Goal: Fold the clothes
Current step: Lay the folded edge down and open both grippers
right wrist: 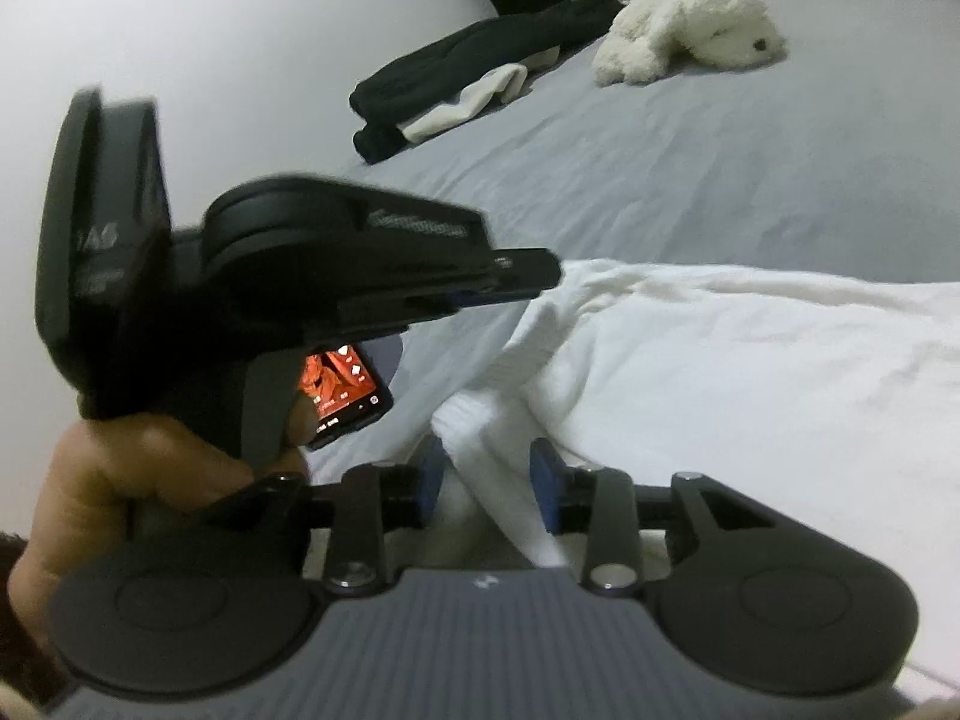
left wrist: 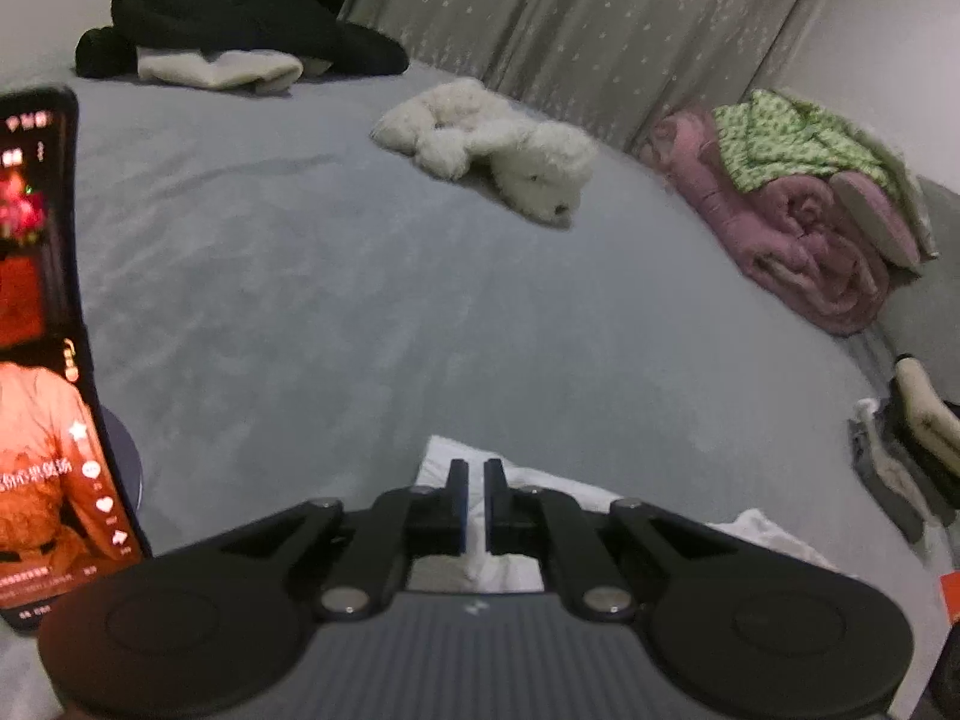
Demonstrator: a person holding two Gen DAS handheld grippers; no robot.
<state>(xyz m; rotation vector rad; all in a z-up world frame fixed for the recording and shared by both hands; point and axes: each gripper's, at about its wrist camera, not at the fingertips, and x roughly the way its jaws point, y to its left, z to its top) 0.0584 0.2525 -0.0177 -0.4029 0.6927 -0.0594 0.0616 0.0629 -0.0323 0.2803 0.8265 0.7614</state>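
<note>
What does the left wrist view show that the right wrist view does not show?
Only the left wrist view: pink bedding with a green patterned cloth on it, by the curtain. Only the right wrist view: the left gripper from the side, the hand holding it, and the white garment spread wide. Both: the grey bed sheet, white plush toy, black clothes, and lit phone.
</note>
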